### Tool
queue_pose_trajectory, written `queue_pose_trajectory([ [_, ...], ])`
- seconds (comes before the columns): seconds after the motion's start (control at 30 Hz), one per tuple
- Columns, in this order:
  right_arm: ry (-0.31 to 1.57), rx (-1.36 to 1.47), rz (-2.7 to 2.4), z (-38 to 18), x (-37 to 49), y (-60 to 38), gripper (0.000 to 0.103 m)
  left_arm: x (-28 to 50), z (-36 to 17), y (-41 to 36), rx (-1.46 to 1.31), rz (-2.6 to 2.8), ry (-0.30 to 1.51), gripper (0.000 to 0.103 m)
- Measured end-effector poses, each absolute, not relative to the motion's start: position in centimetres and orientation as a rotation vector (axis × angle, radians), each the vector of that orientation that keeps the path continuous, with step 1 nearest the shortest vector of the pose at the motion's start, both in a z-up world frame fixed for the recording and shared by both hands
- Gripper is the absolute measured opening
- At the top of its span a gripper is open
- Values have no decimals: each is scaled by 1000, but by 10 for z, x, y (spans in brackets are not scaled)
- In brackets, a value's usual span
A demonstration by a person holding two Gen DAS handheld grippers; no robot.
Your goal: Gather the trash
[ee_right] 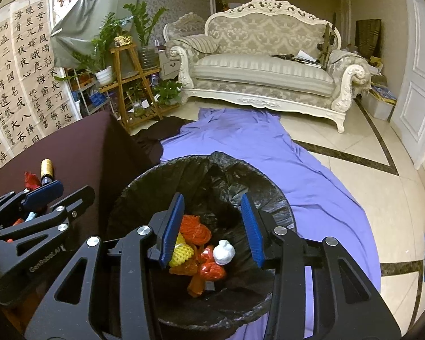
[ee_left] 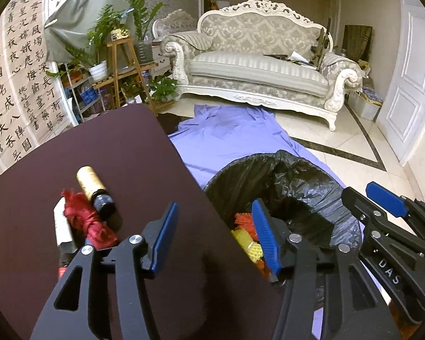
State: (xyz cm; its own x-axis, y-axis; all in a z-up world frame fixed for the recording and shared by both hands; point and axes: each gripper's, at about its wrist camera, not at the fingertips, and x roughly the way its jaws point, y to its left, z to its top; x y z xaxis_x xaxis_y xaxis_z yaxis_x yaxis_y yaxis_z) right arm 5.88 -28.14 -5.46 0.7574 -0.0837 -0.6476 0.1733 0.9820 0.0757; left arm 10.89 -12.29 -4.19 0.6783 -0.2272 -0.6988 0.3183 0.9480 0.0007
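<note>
Both your tongs are spread wide and hold nothing. Your right tongs (ee_right: 212, 226) hang over the bin (ee_right: 133, 198). Move your left tongs (ee_left: 215, 238) to the gold bottle (ee_left: 95, 191) on the desk (ee_left: 99, 147) and pinch its middle.

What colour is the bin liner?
Black; the liner shows best in the right wrist view.

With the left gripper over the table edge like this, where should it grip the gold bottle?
Grip the gold bottle across its gold body, coming from above with the left gripper. It lies on its side on the table, dark cap toward the camera, with red wrapping against its left side.
</note>
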Motion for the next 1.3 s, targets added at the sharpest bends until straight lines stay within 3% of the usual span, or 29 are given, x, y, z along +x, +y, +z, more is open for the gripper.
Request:
queue_pose_trajectory([
  [0.7, 694, 83, 20, -42, 61, -197, 41, 95, -36, 10, 3, -72, 788, 54],
  [1.3, 717, 51, 63, -46, 76, -167, 41, 127, -59, 38, -22, -34, 880, 56],
])
